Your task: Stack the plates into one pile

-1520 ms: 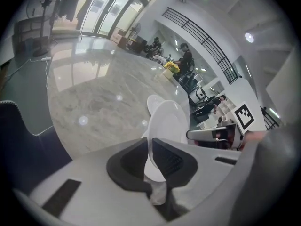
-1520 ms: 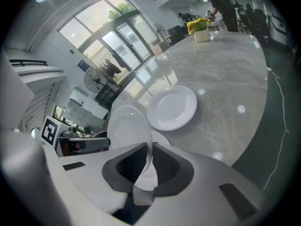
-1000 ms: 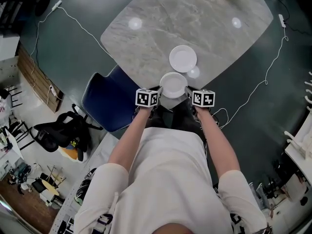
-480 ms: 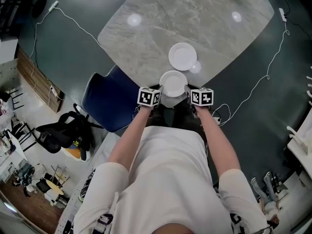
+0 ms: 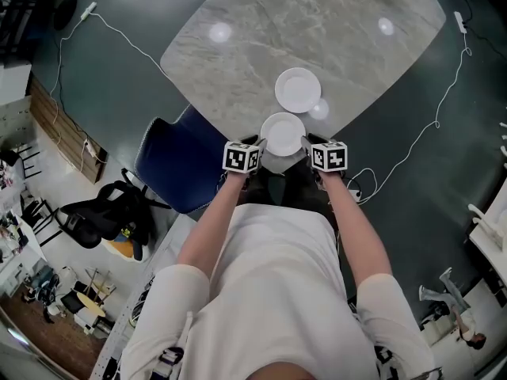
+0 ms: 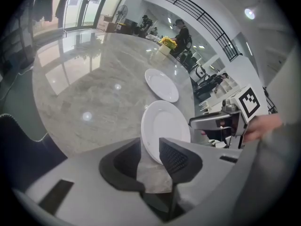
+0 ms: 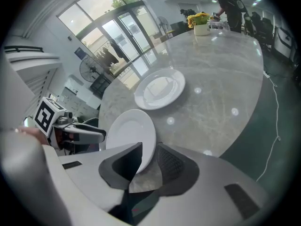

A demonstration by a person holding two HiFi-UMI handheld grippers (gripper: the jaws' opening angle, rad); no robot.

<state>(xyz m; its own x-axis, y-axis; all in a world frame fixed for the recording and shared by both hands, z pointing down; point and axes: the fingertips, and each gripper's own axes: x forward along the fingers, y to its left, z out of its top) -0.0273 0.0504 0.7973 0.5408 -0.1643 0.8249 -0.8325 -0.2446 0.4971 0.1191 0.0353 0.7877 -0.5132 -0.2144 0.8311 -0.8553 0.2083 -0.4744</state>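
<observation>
My left gripper (image 6: 150, 157) jaws have just been opening, with the near plate (image 6: 164, 126) rim loose between them. Opposite it, my right gripper (image 7: 149, 161) jaws are also released, so I'm likely regripping evenly.

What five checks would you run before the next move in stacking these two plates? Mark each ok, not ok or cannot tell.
1. Rim of the near plate between both pairs of jaws: ok; it sits in the left gripper and the right gripper.
2. Left gripper clamped: not ok; its jaws have just been opening and the pads stand off the rim.
3. Right gripper clamped: not ok; a gap shows beside the rim.
4. The far plate is empty: ok.
5. The table is bare between the plates: ok.
6. Near plate fully supported at the table edge: cannot tell.
</observation>
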